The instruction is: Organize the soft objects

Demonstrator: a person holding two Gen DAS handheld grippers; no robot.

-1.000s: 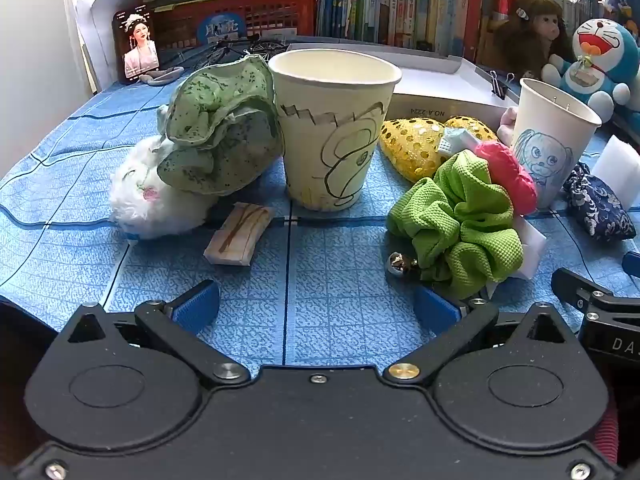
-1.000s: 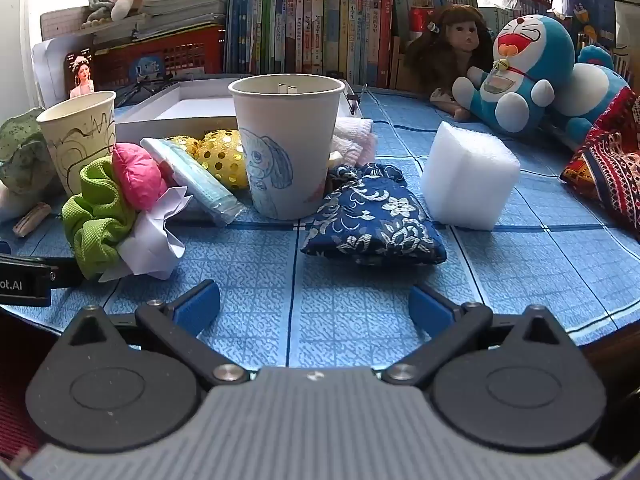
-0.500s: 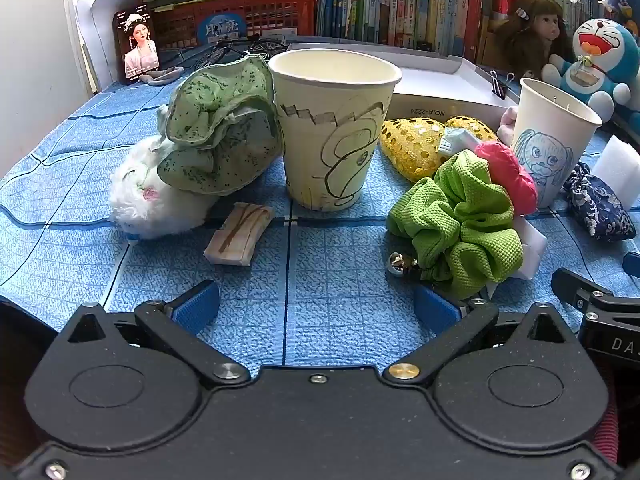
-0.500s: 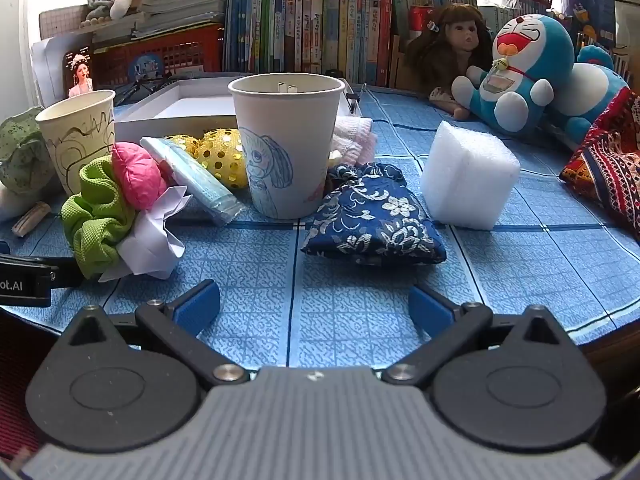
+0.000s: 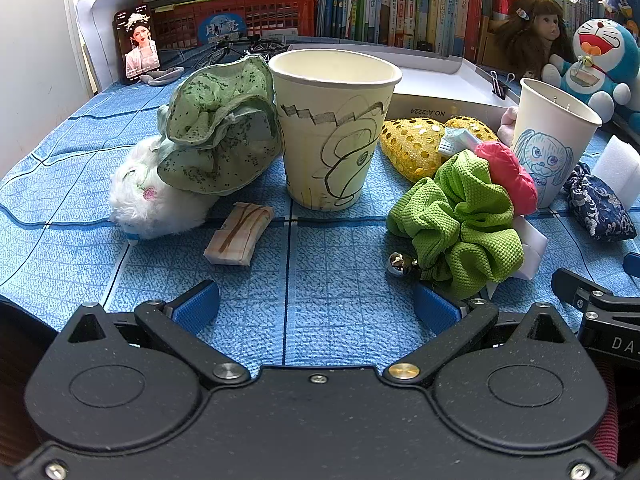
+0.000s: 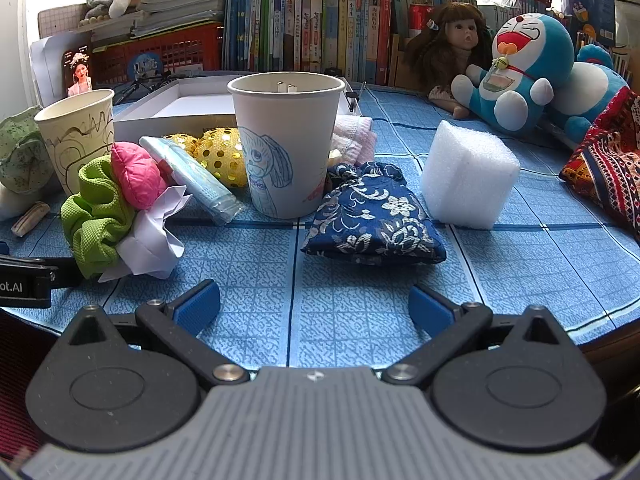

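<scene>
My left gripper (image 5: 316, 308) is open and empty, low over the blue cloth in front of a cream paper cup (image 5: 334, 128). A pale green scrunchie (image 5: 216, 136) lies on a white fluffy toy (image 5: 148, 204) left of that cup. A bright green scrunchie (image 5: 460, 220) with a pink pad (image 5: 508, 176) lies to the right. My right gripper (image 6: 314, 310) is open and empty, facing a white cup with a blue dog drawing (image 6: 286, 144), a navy floral pouch (image 6: 372, 220) and a white foam block (image 6: 468, 176).
A yellow sequin piece (image 5: 412, 144), a wrapped packet (image 5: 240, 232) and a small bell (image 5: 398, 262) lie on the cloth. A white box (image 6: 176, 108), books, a doll (image 6: 452, 52) and a Doraemon plush (image 6: 524, 68) stand behind. A patterned red cloth (image 6: 608, 168) lies far right.
</scene>
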